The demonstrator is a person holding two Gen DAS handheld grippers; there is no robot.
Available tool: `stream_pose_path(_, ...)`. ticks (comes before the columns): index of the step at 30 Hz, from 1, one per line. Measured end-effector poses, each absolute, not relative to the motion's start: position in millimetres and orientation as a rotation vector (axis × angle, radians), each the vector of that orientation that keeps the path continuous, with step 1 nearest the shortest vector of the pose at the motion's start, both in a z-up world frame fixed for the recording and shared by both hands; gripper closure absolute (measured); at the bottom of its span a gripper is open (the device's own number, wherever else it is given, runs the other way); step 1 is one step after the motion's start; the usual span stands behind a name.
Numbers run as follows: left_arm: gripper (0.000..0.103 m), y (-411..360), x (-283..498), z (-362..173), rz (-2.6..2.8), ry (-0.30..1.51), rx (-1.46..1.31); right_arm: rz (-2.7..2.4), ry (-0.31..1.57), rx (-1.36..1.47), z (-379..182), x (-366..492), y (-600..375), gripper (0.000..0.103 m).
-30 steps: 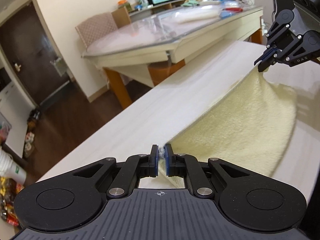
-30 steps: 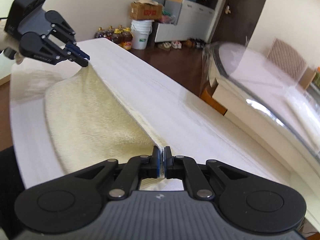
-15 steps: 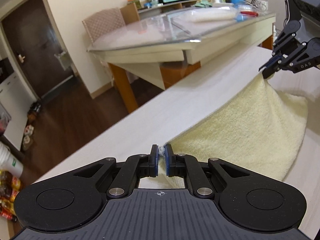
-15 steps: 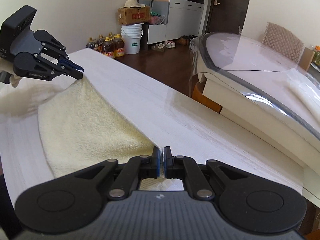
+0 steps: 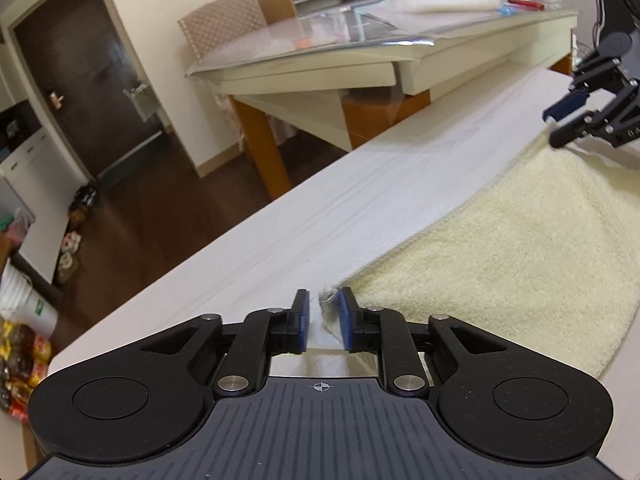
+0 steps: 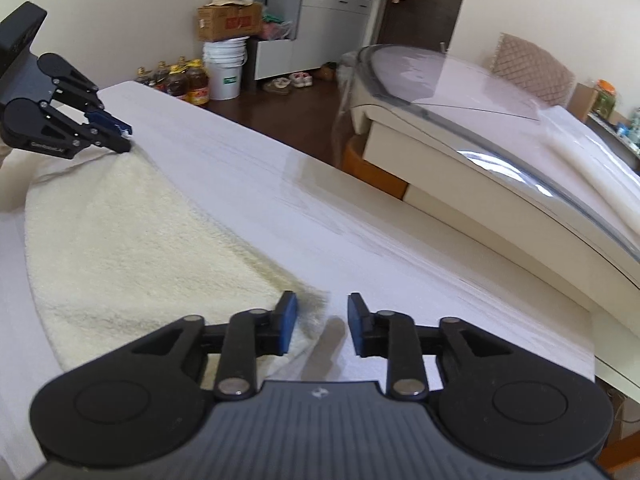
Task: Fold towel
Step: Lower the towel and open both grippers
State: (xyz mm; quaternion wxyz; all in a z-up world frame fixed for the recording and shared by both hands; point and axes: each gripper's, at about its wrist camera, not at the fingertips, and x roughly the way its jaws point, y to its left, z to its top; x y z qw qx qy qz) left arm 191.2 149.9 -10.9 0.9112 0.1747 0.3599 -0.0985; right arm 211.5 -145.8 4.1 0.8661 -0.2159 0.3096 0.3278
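- White work table (image 5: 304,220) fills both wrist views; glass-topped table (image 5: 360,40) sits at 12 o'clock in the left view, dark door (image 5: 80,80) at 10 o'clock.
- Cream towel (image 5: 520,248) lies flat on the white table, at 3 o'clock in the left view and at 9 o'clock in the right view (image 6: 120,232).
- Left gripper (image 5: 323,320): jaws parted by a narrow gap; a towel corner lies between the blue pads, touching the right one; nothing is clamped.
- Right gripper (image 6: 322,326): jaws spread wide, holding nothing; the other towel corner lies just below, by its left pad.
- Bottles (image 6: 184,80) and white bucket (image 6: 224,68) stand on the floor at 11 o'clock in the right view.
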Motion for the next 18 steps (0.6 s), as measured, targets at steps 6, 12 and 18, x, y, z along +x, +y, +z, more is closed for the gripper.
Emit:
stream_pose_path(6, 0.065, 166.3, 177.2, 4.0, -0.173, 0.700, 0.286, 0.656, 0.595, -0.362, 16.8, 192.4, -157.2, 0.071)
stream_pose_path(12, 0.060, 166.9, 176.3, 6.2, -0.156, 0.701, 0.259, 0.760, 0.588, -0.312, 14.6, 147.3, -140.3, 0.067)
stream_pose_path(18, 0.054, 171.7, 177.2, 9.3, -0.134, 0.737, 0.232, 0.774, 0.588, -0.246, 14.3, 123.8, -131.7, 0.065)
